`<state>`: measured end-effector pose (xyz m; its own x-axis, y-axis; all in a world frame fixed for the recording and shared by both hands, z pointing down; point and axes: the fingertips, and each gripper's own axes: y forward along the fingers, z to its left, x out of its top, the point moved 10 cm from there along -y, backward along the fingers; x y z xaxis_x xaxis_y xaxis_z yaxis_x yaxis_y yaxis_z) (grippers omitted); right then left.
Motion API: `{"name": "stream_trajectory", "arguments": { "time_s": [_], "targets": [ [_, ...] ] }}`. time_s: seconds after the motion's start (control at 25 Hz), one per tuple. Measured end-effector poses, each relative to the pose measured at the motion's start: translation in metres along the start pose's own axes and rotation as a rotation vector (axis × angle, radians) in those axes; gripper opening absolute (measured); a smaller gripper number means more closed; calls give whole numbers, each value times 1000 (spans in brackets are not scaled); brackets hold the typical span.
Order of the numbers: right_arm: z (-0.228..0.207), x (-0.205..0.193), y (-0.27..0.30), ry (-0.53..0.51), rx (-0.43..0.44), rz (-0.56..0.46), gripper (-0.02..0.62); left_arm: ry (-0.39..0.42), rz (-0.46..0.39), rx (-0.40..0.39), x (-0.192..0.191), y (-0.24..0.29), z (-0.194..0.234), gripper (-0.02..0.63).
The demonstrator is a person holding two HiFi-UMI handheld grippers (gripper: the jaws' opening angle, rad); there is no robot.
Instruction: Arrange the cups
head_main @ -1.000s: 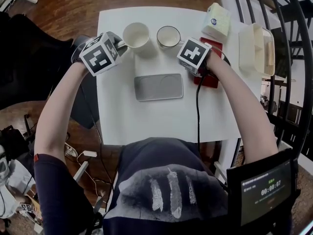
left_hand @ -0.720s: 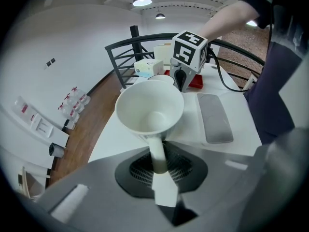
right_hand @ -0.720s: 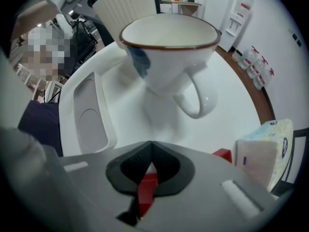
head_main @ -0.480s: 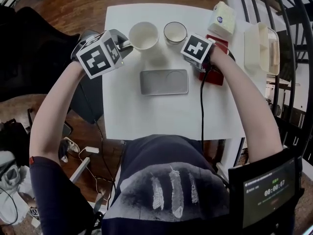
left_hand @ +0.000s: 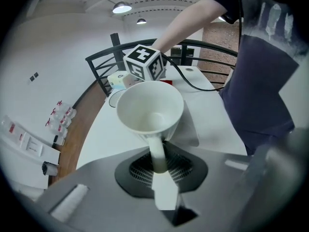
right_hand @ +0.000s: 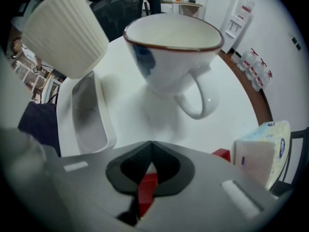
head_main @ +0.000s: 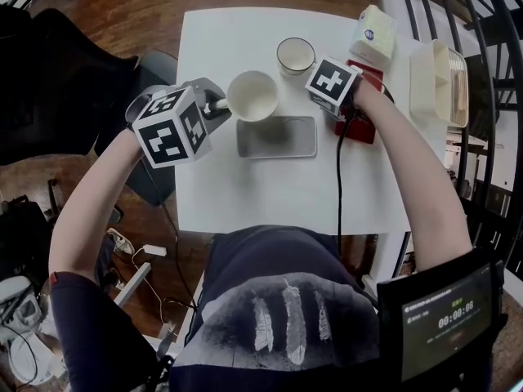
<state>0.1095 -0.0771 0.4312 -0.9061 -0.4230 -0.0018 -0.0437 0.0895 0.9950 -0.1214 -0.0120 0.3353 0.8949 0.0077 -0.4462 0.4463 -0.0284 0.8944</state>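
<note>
left gripper point(head_main: 219, 104), centre-left, clamps ribbed cup point(head_main: 252, 95) by handle point(left_hand: 158, 151); lower it level onto tray point(head_main: 276, 137); right gripper point(right_hand: 151, 158) closed, empty.

The person wears a dark navy short-sleeved T-shirt point(head_main: 245, 268) with three pale feathers point(head_main: 286, 313) printed on the chest. The left hand-held gripper point(head_main: 217, 104) and the right hand-held gripper point(right_hand: 151, 149) have grey bodies with black ribbed pads point(right_hand: 169, 167), each carrying a white cube point(head_main: 172, 126) with black square markers. A black cable point(head_main: 337, 178) trails from the right one toward the near side.
</note>
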Motion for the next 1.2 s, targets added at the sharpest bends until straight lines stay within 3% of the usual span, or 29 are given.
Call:
{"name": "stream_trajectory", "arguments": {
  "time_s": [0.28, 0.88, 1.2],
  "targets": [
    [-6, -3, 6, -4, 16, 4, 6, 36, 6, -58, -3, 22, -31, 51],
    [-5, -4, 4, -2, 31, 2, 6, 84, 12, -67, -10, 36, -60, 52],
    [-5, -3, 4, -21, 30, 14, 6, 72, -7, -57, -15, 43, -64, 57]
  ]
}}
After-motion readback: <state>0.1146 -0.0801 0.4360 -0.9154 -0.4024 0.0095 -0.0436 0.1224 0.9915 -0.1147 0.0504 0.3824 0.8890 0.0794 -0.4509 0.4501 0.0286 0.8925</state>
